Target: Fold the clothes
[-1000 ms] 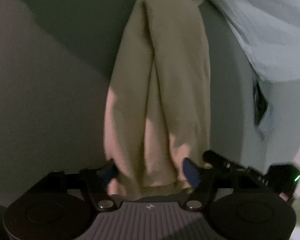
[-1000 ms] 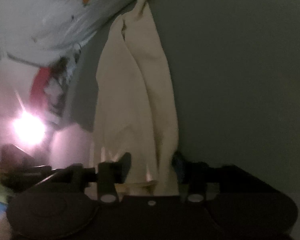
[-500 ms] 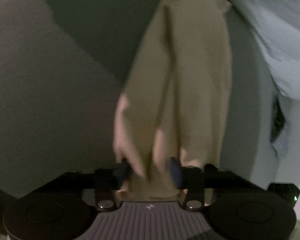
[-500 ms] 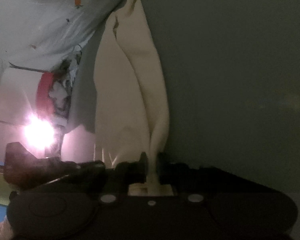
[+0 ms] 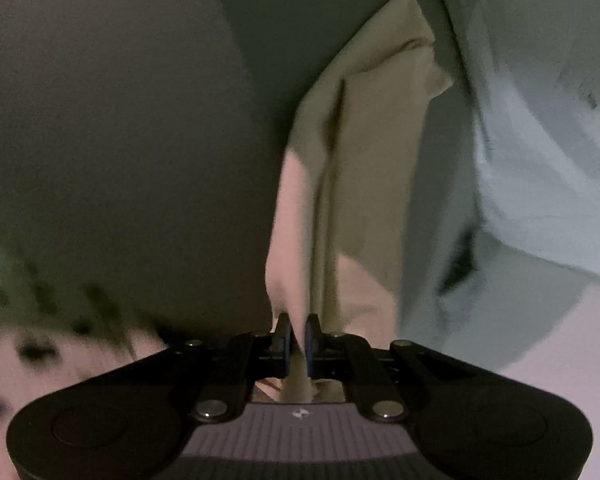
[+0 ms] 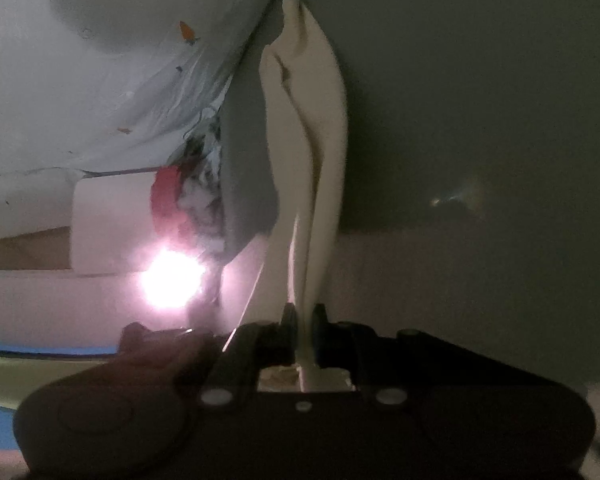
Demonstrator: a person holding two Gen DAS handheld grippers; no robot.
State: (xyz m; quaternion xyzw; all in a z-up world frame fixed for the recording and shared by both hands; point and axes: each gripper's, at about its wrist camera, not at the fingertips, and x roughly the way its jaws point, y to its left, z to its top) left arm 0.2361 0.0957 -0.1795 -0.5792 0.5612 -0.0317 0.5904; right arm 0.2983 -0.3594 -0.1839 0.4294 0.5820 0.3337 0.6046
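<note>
Here both grippers (image 5: 297, 330) (image 6: 303, 322) pinch limp, creased beige cloth (image 5: 364, 168).

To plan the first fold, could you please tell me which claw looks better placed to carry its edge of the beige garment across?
Probably neither: the left claw and right claw are each shut on the beige garment, which stretches away from both alike.

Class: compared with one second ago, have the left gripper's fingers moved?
Yes. The left gripper has closed inward, pinching the beige cloth it previously straddled.
</note>
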